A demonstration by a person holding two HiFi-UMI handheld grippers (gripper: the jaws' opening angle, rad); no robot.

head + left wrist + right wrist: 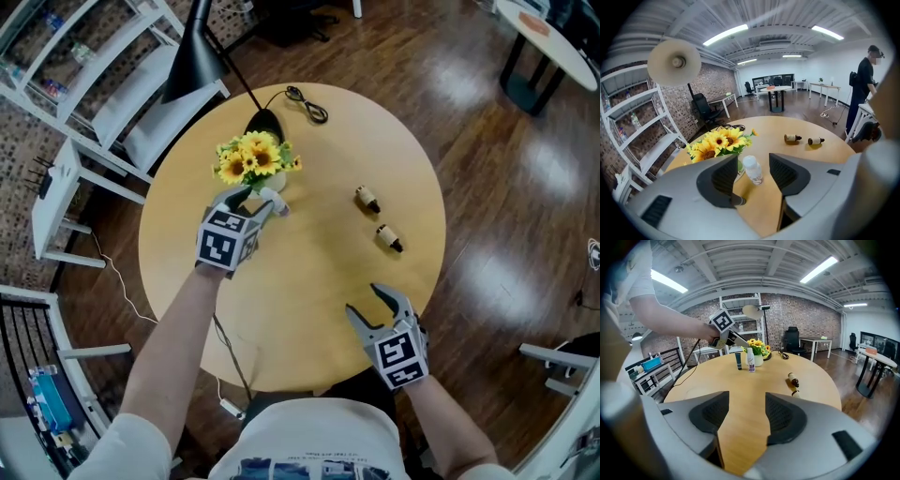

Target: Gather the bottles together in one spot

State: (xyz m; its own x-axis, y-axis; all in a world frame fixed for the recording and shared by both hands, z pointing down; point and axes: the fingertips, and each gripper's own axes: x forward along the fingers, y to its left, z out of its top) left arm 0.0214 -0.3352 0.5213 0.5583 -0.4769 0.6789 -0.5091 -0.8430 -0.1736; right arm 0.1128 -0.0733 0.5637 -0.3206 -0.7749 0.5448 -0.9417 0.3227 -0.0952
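Round desk [309,309], sunflowers [253,157] on its far side. Left gripper [251,202] just in front of the flowers, fingers spread; white bottle [752,169] upright between them, pads clear of it. Dark tube [738,360] stands just beside that bottle. Right gripper [364,302] over the near edge, fingers spread, nothing between. Brown bottle [367,199] and second brown bottle [389,237] lie on their sides, well apart from the flowers. Likely half done: two gathered, two left. Head view hides the standing pair behind the left gripper; labels unreadable
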